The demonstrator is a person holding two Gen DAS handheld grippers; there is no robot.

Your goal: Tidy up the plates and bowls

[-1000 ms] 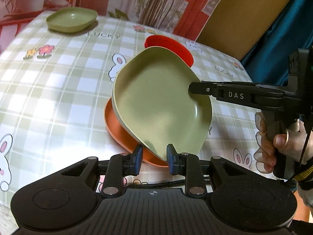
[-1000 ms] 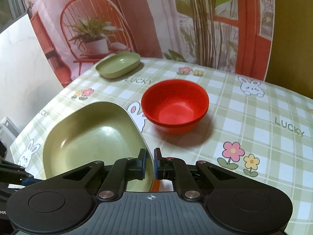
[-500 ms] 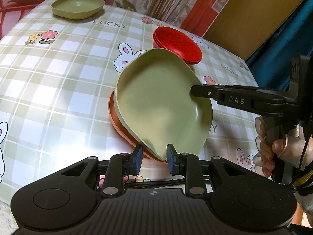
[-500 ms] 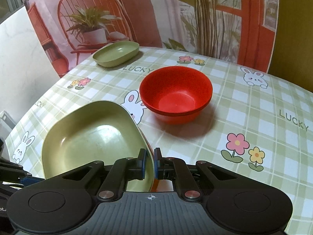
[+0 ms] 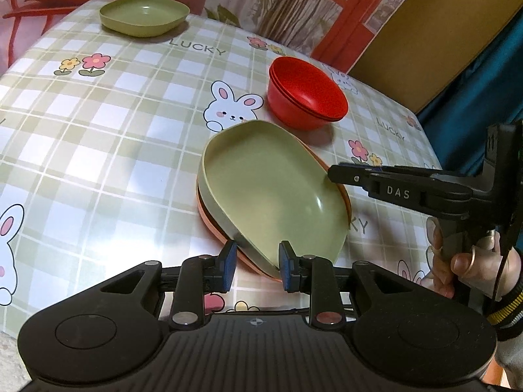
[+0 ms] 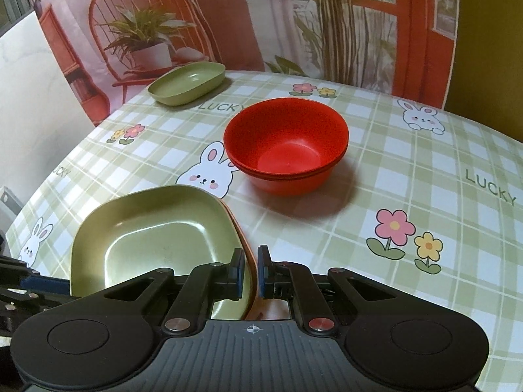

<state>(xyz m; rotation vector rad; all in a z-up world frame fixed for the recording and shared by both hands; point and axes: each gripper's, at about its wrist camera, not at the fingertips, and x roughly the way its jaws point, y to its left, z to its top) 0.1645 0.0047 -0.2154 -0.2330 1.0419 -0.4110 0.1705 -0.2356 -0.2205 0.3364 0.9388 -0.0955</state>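
At the far left of the table (image 5: 98, 137) sits a small green dish (image 5: 143, 14), and nearer, the left gripper (image 5: 255, 263) has its 2 pads narrowly spaced around the near rim of the green plate (image 5: 271, 189), which rests on the orange plate (image 5: 209, 220). Behind them stand the stacked red bowls (image 5: 305, 101). On the right, the right gripper (image 6: 250, 269), held in a hand (image 5: 464, 261), has its jaws opening at the 2 plates' right rims, the orange edge between them.
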